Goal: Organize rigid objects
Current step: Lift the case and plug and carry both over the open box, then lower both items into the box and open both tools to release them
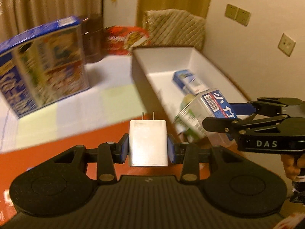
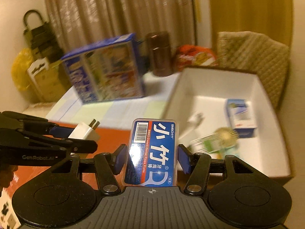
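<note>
You've got the left claw [image 1: 148, 148] clamped on the white charger [image 1: 148, 143] and the right claw [image 2: 152, 158] gripping the floss pick case [image 2: 153, 152], both near the white box [image 2: 266, 93], so I'd lower each inside before letting go.

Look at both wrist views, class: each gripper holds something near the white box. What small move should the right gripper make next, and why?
Probably carry the floss pick case a little forward and right, over the white box, then release. The right gripper has its jaws shut on the case, which is not yet above the box, where other small items already lie. The left gripper holds the white charger.
</note>
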A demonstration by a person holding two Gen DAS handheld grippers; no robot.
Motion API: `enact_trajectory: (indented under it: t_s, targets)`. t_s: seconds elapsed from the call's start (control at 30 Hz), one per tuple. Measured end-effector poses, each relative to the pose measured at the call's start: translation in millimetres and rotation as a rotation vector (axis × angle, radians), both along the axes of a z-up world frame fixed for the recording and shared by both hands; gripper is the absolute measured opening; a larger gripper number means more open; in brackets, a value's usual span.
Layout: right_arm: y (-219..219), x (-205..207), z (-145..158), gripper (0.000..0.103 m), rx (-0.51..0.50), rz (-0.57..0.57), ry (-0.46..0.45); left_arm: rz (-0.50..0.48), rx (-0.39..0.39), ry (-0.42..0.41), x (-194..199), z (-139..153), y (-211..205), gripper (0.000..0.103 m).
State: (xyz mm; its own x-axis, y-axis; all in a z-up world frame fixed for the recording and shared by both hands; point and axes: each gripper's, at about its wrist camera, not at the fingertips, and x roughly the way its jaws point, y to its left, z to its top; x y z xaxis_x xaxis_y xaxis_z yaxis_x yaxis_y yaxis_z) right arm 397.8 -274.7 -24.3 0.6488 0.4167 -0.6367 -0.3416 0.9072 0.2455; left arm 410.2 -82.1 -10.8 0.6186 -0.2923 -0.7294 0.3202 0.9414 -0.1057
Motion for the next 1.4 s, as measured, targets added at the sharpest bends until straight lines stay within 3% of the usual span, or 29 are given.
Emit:
enact_trajectory:
  t_s: [0.3, 0.53, 1.0, 1.4]
  targets:
    - [-67.6, 56.2, 0.2, 0.054, 0.018, -0.075, -0.001, -0.056, -0.020, -0.003, 67.2, 3.5, -67.8, 0.036]
    - [-93.6, 105.6, -13.2, 0.054, 0.024, -0.090, 0.029, -0.071, 0.018, 0.002, 121.6, -6.0, -96.9, 0.036]
    - [-97.6, 203.9, -52.1, 0.054, -0.005, -0.097, 0.090, -0.051, 0.097, 0.057, 216.0, -46.2, -110.3, 0.036]
    - [-96.4, 237.5, -73.0, 0.054, 0.009, -0.128, 0.139, -0.079, 0.153, 0.046, 252.9, -70.8, -117.6, 0.036]
